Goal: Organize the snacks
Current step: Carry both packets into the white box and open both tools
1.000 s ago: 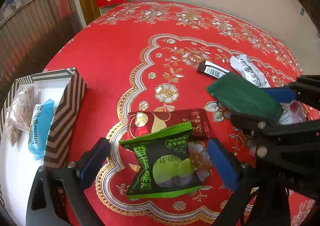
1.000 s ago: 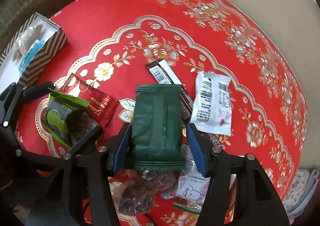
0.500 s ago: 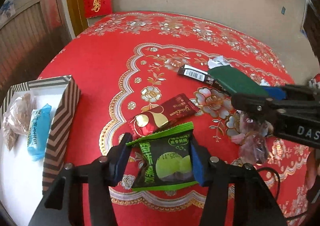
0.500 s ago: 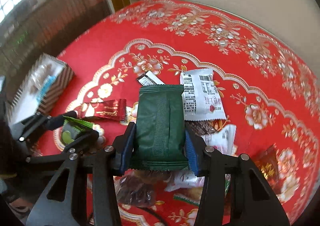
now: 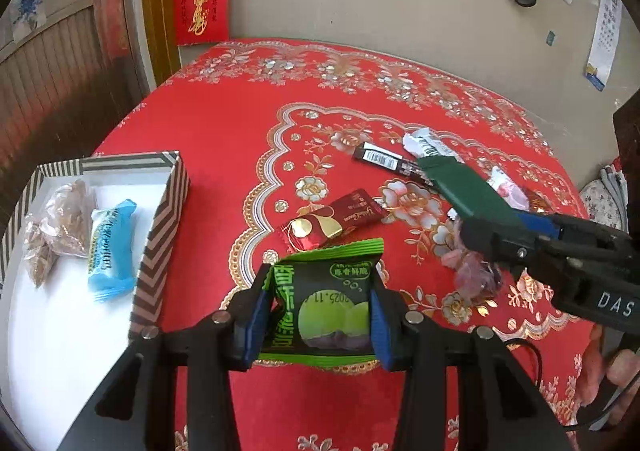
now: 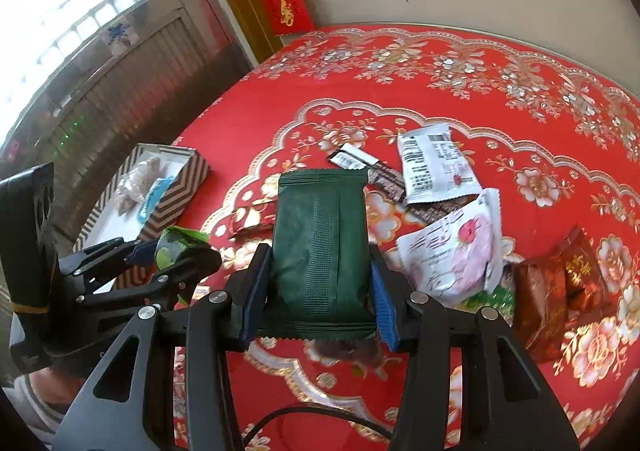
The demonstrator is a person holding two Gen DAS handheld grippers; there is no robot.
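Closing its jaws on the green snack pack (image 5: 324,311) that lay loose a second ago, the left gripper (image 5: 320,319) lifts it; right gripper (image 6: 320,291) grips the dark green packet (image 6: 320,247); both can go to the striped box (image 5: 160,219)

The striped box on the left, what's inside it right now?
The striped box holds a blue packet and a clear bag of brown snacks on its white floor. Its near end runs out of view.

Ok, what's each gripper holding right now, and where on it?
Left gripper: jaws closing on the green-and-black snack packet, pinching its side edges. Right gripper: dark green packet, across its lower sides.
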